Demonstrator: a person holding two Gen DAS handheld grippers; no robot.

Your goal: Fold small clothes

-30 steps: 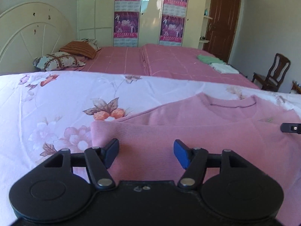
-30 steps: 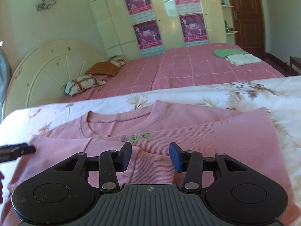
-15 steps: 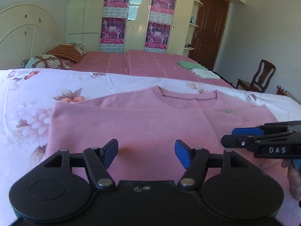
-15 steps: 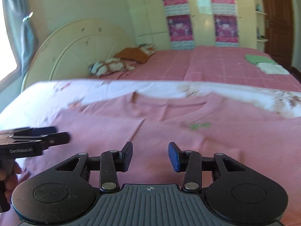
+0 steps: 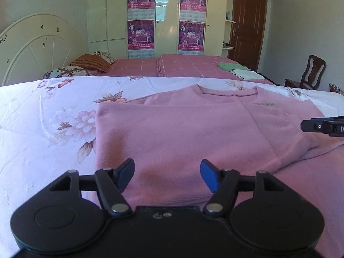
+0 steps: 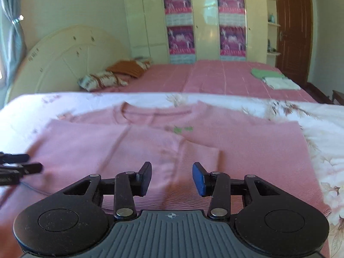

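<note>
A pink sweater (image 5: 185, 129) lies flat, collar away from me, on a floral sheet (image 5: 43, 124), with both sleeves folded in over its front. My left gripper (image 5: 167, 174) hovers open over the sweater's near left part, nothing between its pads. The right gripper's tip (image 5: 322, 126) pokes in at the right edge. In the right wrist view, the right gripper (image 6: 172, 178) stands open above the sweater (image 6: 247, 146), just short of a folded sleeve end (image 6: 197, 152). The left gripper's fingers (image 6: 19, 163) show at the left edge.
Behind the sheet lies a second bed with a pink cover (image 5: 189, 68). It holds pillows (image 5: 90, 63) and folded green (image 5: 229, 65) and white (image 5: 248, 74) clothes. A wooden chair (image 5: 309, 73) stands at the right wall, near a brown door (image 5: 247, 23).
The left gripper swung toward the right gripper, then drew away again, so the right one now shows only at the frame edge. The right gripper shifted sideways and rolled. Both stayed open.
</note>
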